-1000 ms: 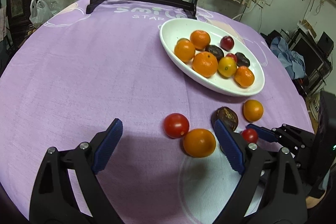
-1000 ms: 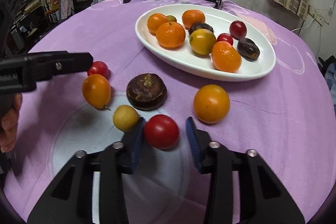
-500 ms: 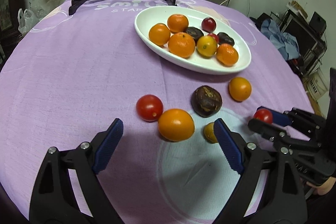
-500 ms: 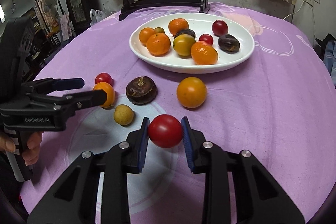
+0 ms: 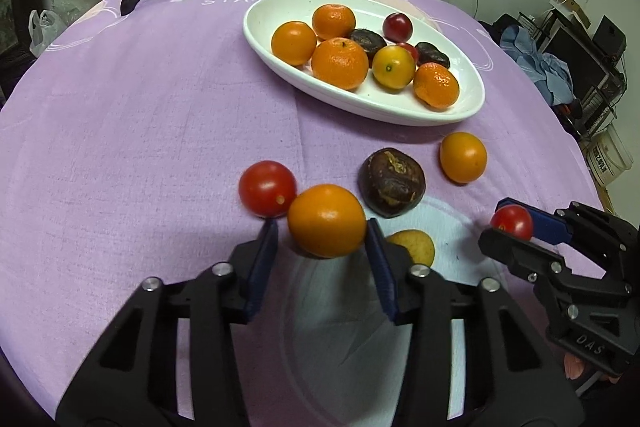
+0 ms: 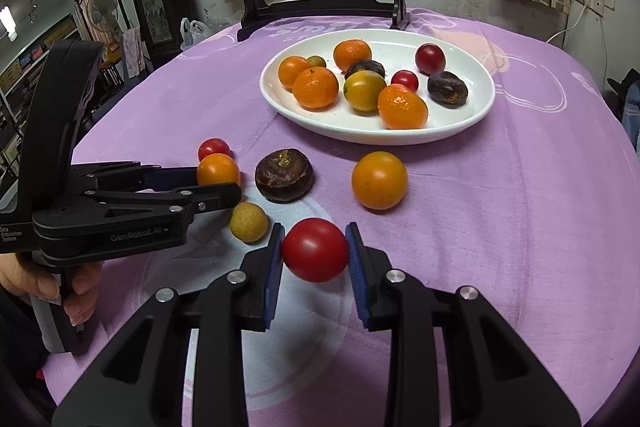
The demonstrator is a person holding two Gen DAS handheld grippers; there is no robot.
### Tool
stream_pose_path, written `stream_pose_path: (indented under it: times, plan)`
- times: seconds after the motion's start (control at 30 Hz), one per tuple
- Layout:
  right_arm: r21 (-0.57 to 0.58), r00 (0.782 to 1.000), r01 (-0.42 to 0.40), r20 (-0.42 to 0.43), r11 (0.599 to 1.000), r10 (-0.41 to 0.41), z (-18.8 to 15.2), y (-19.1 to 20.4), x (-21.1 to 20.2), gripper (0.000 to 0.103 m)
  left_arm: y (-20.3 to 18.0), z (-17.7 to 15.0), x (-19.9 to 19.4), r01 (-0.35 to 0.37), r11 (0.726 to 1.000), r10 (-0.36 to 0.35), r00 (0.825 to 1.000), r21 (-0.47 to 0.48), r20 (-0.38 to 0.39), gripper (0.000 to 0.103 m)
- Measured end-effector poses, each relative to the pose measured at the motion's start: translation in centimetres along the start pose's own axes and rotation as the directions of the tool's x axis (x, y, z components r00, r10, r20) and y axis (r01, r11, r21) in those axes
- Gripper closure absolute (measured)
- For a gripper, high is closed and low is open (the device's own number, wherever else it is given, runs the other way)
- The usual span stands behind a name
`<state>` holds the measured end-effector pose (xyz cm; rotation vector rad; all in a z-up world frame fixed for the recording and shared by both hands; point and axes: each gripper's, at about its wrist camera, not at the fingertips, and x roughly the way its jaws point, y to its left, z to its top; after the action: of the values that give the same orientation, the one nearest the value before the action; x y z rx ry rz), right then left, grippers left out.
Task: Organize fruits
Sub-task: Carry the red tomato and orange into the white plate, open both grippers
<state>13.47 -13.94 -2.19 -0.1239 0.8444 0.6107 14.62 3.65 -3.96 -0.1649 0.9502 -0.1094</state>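
Both grippers tilt down over the purple cloth tabletop [image 5: 120,131]. The left gripper [image 5: 322,247] is closing its ribbed blue pads around a smooth orange fruit [image 5: 326,221] at lower centre. The right gripper [image 6: 314,259] pinches a glossy red tomato [image 6: 315,249] (lifted clear). The oval white dish [image 6: 472,123] sits upper right.

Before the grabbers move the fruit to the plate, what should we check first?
1. Right gripper squeezing the red tomato: ok.
2. Left gripper jaws closing round the orange fruit; firm grip: cannot tell.
3. Bare space in the white plate: ok, at its near right.
4. Small yellow fruit clear of the left gripper's finger: not ok, it sits right beside it.
5. Other loose fruit apart from the right gripper: ok.
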Motion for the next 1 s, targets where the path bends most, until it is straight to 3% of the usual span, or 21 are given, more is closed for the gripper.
stream_pose_path:
  times: [0.17, 0.4, 0.57, 0.8, 1.0]
  plan:
    - [0.005, 1.0, 0.005, 0.01, 1.0, -0.005, 0.1, -0.2, -0.2, 0.072, 0.3, -0.1, -0.6, 0.034, 0.999, -0.034, 0.999, -0.014, 0.004, 0.065]
    - [0.039, 0.999, -0.002, 0.038, 0.999, 0.0, 0.3, -0.9, -0.8, 0.072, -1.1, 0.3, -4.4, 0.065, 0.998, -0.067, 0.993, 0.027, 0.096, 0.065]
    - [0.077, 0.994, -0.006, 0.107, 0.997, -0.003, 1.6, -1.4, -2.7, 0.072, -2.1, 1.5, -6.0, 0.079, 0.995, -0.085, 0.989, 0.06, 0.123, 0.065]
    - [0.065, 0.982, 0.042, 0.179, 0.997, -0.053, 5.8, -3.2, -4.4, 0.072, -2.4, 6.0, -6.7, 0.079, 0.994, -0.089, 0.985, 0.07, 0.151, 0.065]
    - [0.108, 0.98, 0.048, 0.187, 0.993, -0.068, 9.0, -5.4, -1.6, 0.072, -2.4, 10.7, -3.8, 0.036, 0.998, -0.044, 0.986, 0.052, 0.158, 0.065]
